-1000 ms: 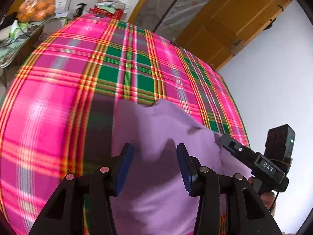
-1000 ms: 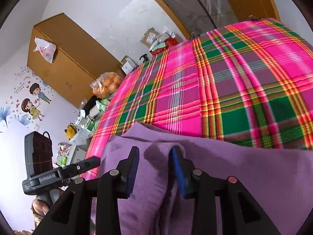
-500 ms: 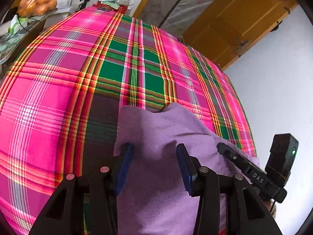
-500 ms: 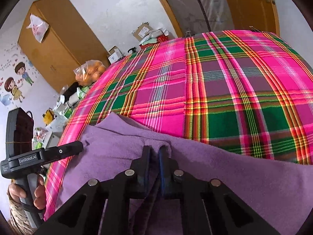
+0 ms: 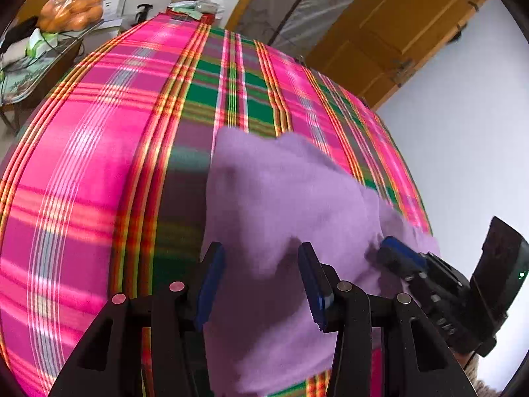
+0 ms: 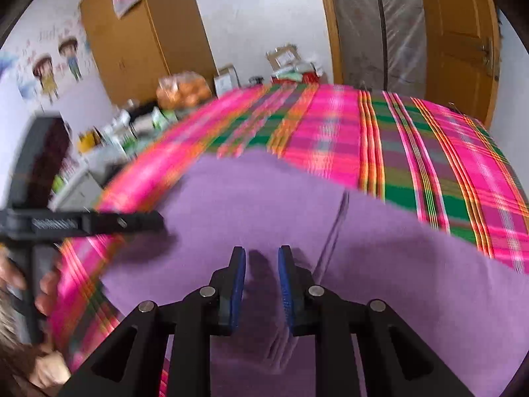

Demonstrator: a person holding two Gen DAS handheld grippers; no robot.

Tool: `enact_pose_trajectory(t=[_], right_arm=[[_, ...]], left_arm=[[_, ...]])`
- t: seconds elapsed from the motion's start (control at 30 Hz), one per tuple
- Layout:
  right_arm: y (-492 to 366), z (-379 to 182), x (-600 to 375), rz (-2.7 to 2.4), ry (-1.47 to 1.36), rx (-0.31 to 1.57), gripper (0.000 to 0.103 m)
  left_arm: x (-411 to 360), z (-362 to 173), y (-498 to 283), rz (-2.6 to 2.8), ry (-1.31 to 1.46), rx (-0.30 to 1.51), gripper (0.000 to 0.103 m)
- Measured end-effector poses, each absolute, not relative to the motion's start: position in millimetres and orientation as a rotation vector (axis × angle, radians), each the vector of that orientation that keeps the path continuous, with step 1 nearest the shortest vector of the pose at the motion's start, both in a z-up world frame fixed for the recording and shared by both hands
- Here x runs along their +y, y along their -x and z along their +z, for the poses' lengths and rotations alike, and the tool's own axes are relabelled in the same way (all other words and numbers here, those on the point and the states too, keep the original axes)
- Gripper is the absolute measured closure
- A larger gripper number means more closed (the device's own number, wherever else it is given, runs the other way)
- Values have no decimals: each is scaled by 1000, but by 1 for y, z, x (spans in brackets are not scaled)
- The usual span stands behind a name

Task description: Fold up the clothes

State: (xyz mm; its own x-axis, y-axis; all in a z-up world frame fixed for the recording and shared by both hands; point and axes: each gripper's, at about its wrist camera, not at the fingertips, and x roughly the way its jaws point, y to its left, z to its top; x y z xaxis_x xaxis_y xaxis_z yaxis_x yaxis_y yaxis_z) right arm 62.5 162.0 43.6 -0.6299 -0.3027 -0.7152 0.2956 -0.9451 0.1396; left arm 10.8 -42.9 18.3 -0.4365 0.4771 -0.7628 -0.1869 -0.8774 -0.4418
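Through the left wrist camera, our left gripper (image 5: 261, 284) hovers with jaws apart, the purple garment (image 5: 284, 192) below and ahead. Through the right camera, our right gripper (image 6: 262, 284) is opening over it, pads clear.

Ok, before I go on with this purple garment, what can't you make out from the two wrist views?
- Near edge of the purple garment: left wrist view, hidden behind the left tool.
- Bag of oranges and the clutter beside it: right wrist view, motion-blurred.
- Right tool: jaws opening; whether the pads touch cloth is unclear, shadow between them.
- Which garment it is: both views cut it off.
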Motion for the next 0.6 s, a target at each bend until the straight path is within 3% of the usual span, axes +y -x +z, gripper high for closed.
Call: enact_pose_trajectory(t=[0.17, 0.27, 0.43, 0.6], right_arm=[[-91, 40, 158, -2649, -1092, 82, 78], [-98, 37, 164, -2653, -1129, 55, 68], [-107, 27, 178, -2600, -1191, -105, 66], [-117, 28, 177, -2600, -1217, -70, 64]], left_arm=[[-43, 10, -38, 2397, 1368, -306, 54], [-45, 9, -54, 2411, 1343, -258, 54], [-50, 9, -70, 2397, 1314, -248, 54], [-50, 8, -77, 2387, 1314, -247, 54]])
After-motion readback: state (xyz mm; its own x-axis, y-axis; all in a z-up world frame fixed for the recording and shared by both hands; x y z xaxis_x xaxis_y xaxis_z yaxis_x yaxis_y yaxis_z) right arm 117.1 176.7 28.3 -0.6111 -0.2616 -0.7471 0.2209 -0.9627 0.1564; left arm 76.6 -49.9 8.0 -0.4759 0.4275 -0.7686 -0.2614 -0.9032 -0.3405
